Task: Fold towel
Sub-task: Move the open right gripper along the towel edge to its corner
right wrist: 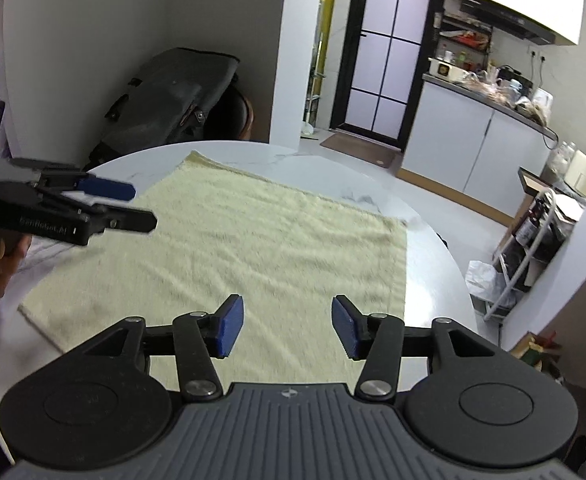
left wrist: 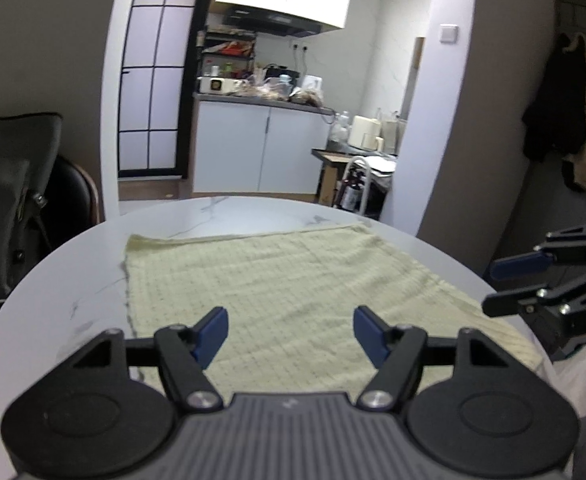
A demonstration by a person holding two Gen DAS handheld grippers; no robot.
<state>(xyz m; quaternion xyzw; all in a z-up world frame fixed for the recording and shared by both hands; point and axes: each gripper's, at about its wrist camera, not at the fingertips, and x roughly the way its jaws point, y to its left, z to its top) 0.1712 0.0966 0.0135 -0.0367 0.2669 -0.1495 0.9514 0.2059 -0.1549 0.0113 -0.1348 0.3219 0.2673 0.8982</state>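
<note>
Pale yellow-green towel [left wrist: 277,280], flat and unfolded on table [left wrist: 73,280].

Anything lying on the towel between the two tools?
No. In the right wrist view the towel is bare between the left tool and right tool.

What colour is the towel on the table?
Pale yellow-green, with a faint grid of small squares. The towel shows its pattern best in the left wrist view.

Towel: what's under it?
The towel lies flat on the white marble table, whose bare top shows around its edges. Nothing bulges through, but the tabletop beneath it is covered. Both grippers, left and right, hang open above it.
</note>
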